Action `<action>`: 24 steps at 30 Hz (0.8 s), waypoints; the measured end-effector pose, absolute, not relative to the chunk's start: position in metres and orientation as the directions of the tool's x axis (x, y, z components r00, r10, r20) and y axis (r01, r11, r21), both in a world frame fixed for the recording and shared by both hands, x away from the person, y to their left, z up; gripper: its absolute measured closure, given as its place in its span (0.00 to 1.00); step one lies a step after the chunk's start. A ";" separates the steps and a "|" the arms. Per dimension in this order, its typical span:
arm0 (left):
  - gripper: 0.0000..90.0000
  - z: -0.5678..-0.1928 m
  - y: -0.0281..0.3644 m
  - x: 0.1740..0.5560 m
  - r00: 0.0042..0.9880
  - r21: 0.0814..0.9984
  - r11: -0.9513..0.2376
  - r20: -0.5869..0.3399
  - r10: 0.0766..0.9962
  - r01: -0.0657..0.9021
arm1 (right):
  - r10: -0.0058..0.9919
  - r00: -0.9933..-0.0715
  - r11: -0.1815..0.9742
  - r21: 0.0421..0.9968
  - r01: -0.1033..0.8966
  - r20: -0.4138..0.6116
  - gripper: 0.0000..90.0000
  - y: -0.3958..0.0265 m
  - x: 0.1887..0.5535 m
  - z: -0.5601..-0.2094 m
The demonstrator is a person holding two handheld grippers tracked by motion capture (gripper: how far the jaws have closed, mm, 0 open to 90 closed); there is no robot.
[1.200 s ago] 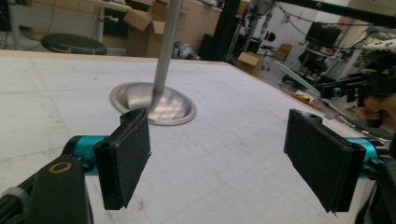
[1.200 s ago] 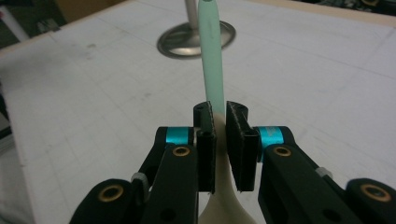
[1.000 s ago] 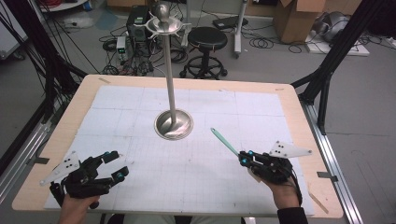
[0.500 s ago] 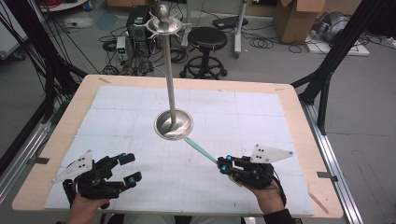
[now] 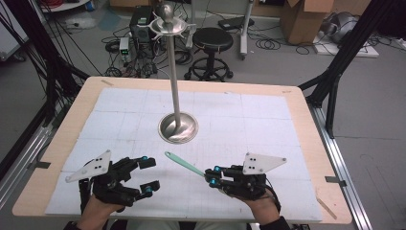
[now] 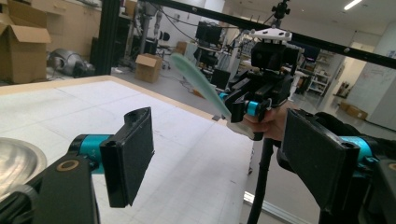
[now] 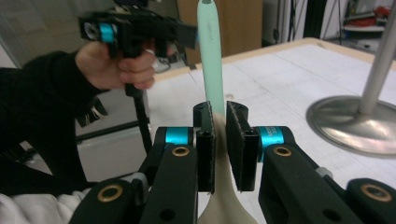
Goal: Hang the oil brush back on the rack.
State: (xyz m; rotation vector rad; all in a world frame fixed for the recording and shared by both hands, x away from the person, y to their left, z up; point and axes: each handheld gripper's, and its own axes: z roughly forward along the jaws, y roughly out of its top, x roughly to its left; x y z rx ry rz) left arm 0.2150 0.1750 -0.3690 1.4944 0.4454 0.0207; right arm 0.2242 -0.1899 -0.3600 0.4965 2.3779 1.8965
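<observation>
Left gripper [image 5: 147, 176] agape, right gripper [image 5: 211, 176] clamped.

A lab or workshop. Cables [image 5: 57, 72] trail over the grey floor. Cardboard boxes [image 5: 299, 19] and a stool [image 5: 211, 40] stand behind the worktop [image 5: 306, 124]

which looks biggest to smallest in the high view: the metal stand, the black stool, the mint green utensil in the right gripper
1. metal stand, tallest thing on the table
2. black stool, though it sits farther back on the floor, so its true size is unsure
3. mint green utensil, held in the right gripper
</observation>
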 end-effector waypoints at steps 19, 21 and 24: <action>0.56 -0.351 0.139 0.224 0.951 0.968 0.093 -0.246 0.190 0.232 | 0.204 -0.968 0.167 0.969 0.184 0.148 0.91 -0.178 0.216 -0.354; 0.60 -0.350 0.140 0.224 0.954 0.969 0.096 -0.243 0.178 0.228 | 0.191 -0.969 0.160 0.969 0.186 0.154 0.91 -0.177 0.216 -0.354; 0.66 -0.349 0.140 0.223 0.959 0.969 0.111 -0.237 0.156 0.222 | 0.173 -0.971 0.154 0.970 0.191 0.163 0.91 -0.175 0.216 -0.355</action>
